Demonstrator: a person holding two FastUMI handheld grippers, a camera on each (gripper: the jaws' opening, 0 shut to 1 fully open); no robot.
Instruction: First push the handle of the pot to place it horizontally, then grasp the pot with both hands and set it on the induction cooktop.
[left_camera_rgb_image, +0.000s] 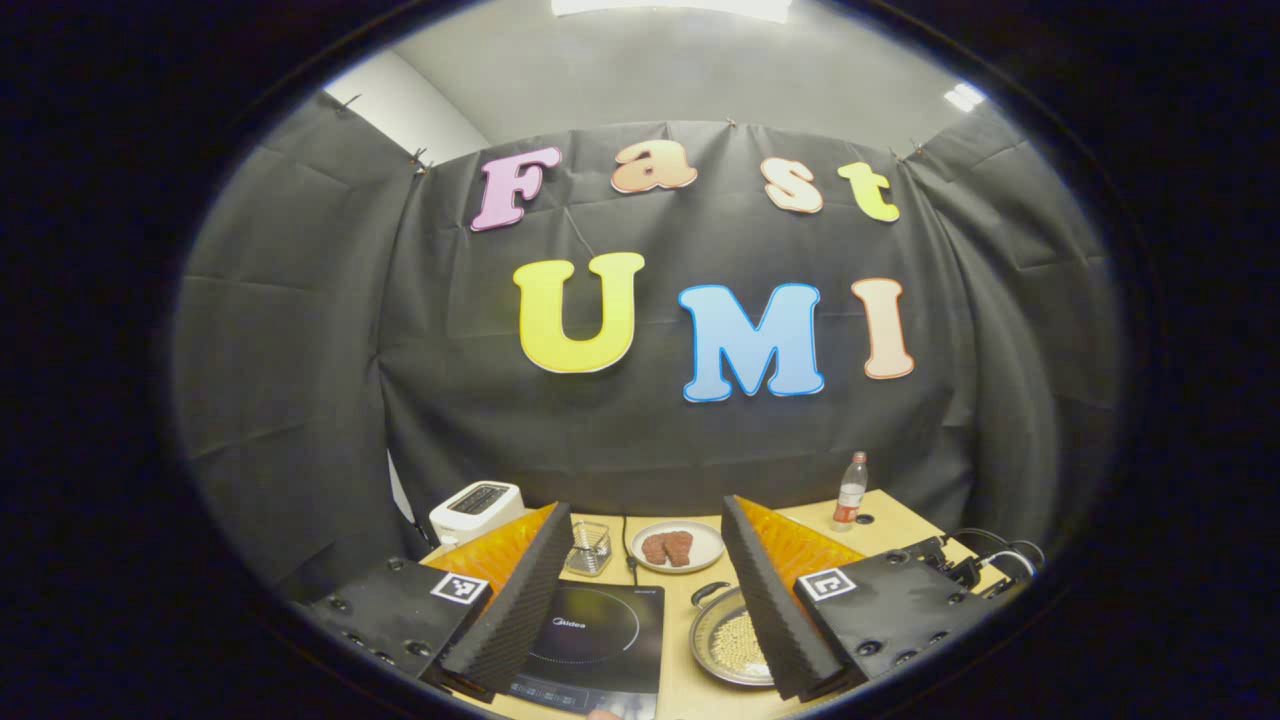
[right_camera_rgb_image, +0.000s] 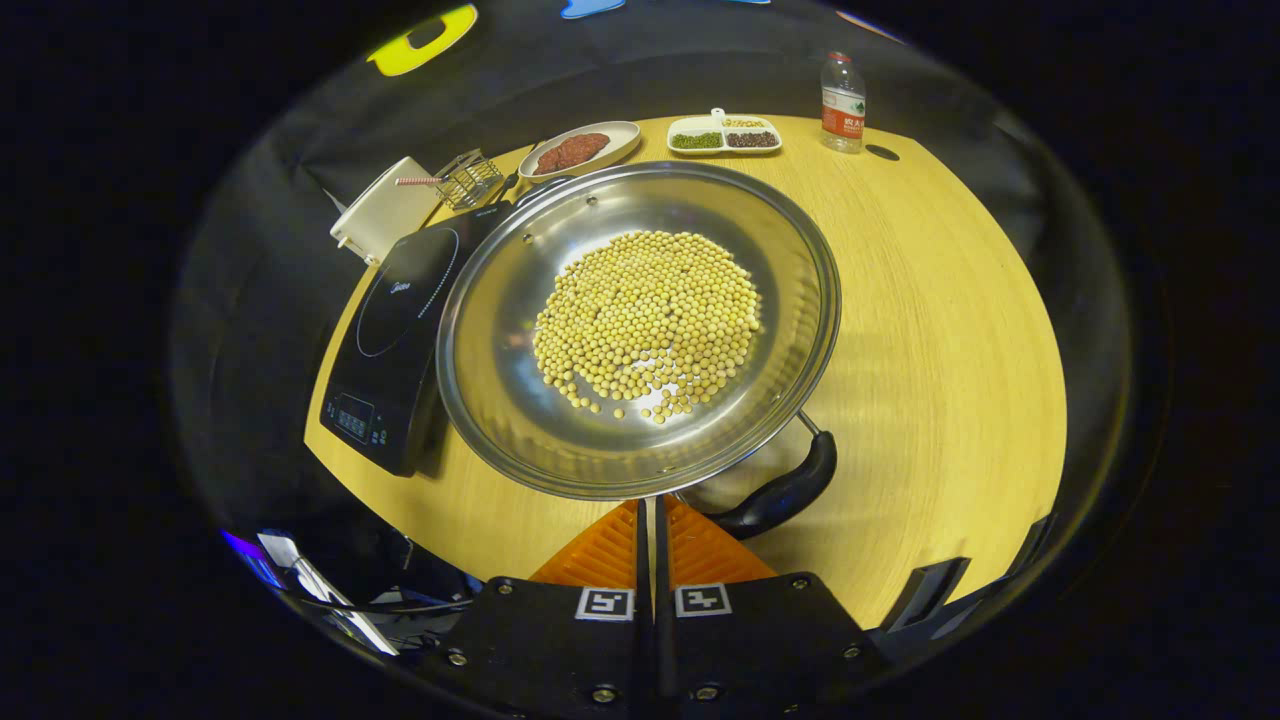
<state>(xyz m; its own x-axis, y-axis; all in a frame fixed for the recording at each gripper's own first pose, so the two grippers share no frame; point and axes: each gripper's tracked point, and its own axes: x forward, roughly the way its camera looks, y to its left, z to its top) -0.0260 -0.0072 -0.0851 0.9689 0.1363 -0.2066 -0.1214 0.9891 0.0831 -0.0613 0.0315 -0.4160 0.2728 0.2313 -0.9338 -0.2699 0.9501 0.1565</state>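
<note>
Right gripper view: my right tool (right_camera_rgb_image: 655, 520) has its fingers pressed together, pinching nothing; its tips sit just at the near rim of the pot (right_camera_rgb_image: 640, 330). The pot stands on the wooden surface (right_camera_rgb_image: 940, 330), a wide steel pan holding a layer of pale yellow beans (right_camera_rgb_image: 650, 320). Its dark handle (right_camera_rgb_image: 785, 490) projects from the near rim, slanting off to the side just beside my tool. The induction cooktop (right_camera_rgb_image: 395, 330) lies flat, touching or nearly touching the pot's far-left rim; I cannot tell which. Beyond the pot: a plate of brown meat (right_camera_rgb_image: 580, 148), a divided dish of grains (right_camera_rgb_image: 724, 133) and a water bottle (right_camera_rgb_image: 843, 102). Beyond the cooktop: a wire basket (right_camera_rgb_image: 470, 178) and a white toaster (right_camera_rgb_image: 388, 212).

Left gripper view: my left tool (left_camera_rgb_image: 645, 590) is held above the surface, fingers spread wide. Between them I see the cooktop (left_camera_rgb_image: 595, 635); the pot (left_camera_rgb_image: 728, 640) is partly hidden behind one finger.
</note>
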